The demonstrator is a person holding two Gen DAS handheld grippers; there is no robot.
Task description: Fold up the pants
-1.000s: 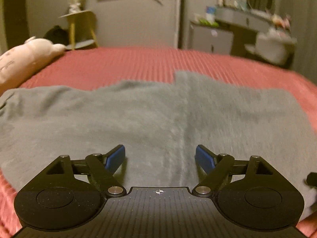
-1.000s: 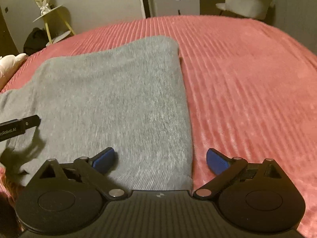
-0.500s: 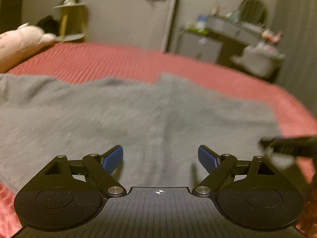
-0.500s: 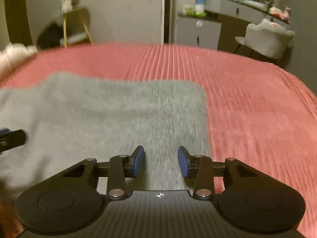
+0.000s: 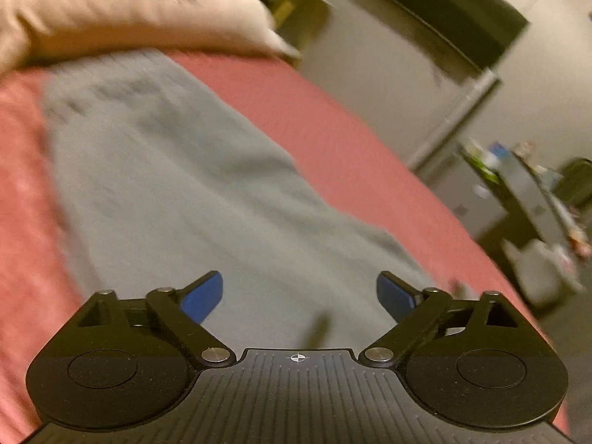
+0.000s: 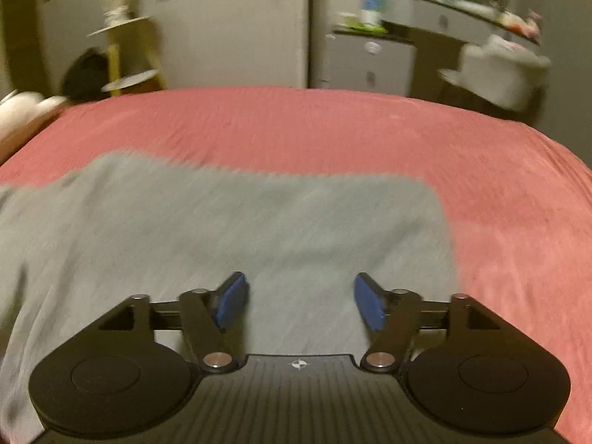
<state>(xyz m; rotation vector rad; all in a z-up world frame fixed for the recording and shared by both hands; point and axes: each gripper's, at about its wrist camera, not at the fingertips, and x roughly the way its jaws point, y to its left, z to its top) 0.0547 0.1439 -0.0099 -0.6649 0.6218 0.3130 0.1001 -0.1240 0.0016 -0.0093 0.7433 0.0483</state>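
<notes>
The grey pants [image 5: 177, 192] lie flat on the red bedspread [image 5: 333, 140]. In the left wrist view they run away to the upper left, toward a cream pillow [image 5: 122, 11]. My left gripper [image 5: 299, 296] is open and empty, tilted, low over the near end of the pants. In the right wrist view the pants [image 6: 222, 236] fill the left and middle, with their right edge by the bare bedspread [image 6: 499, 222]. My right gripper [image 6: 299, 299] is open and empty, just over the near part of the pants. Both views are blurred.
A pale plush toy [image 6: 22, 111] lies at the bed's left edge. Beyond the bed stand a yellow side table [image 6: 122, 55], a grey drawer cabinet [image 6: 366, 63], a dressing table [image 6: 462, 11] and a pale chair [image 6: 499, 70].
My left gripper has swung and tilted sharply to the left, now facing along the pants toward the pillow. My right gripper has opened wider from a nearly closed gap.
</notes>
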